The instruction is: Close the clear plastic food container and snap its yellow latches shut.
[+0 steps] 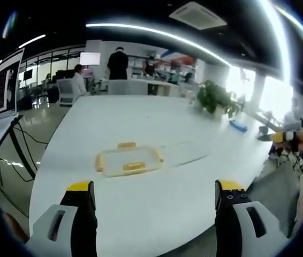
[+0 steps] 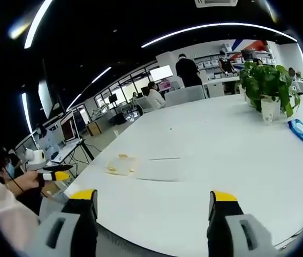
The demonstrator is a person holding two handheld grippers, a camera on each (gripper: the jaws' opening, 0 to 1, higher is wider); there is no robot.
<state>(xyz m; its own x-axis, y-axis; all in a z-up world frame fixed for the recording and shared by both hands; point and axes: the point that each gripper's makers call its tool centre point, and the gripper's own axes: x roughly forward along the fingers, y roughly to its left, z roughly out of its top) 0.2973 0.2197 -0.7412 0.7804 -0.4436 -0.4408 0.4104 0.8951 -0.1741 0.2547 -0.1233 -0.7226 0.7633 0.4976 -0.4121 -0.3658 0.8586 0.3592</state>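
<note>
Clear plastic food container with yellow latches (image 1: 128, 160) is seen on the white desk (image 1: 157, 214), untouched. Both tools, left tool (image 1: 155, 194) and right tool (image 2: 154, 201), are held jaws apart, empty. A potted green plant (image 2: 264, 85) and blue packet (image 2: 301, 130) are seen closer in the right gripper view.

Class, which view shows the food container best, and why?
The left gripper view: the food container sits near centre, its yellow latches distinct. In the right gripper view the container is small, oblique and washed out.

Bright ceiling light strips (image 1: 157, 33) and blown-out windows (image 1: 272, 93) glare on the white counter (image 1: 141, 123); edges bend, distant figures blur softly.
</note>
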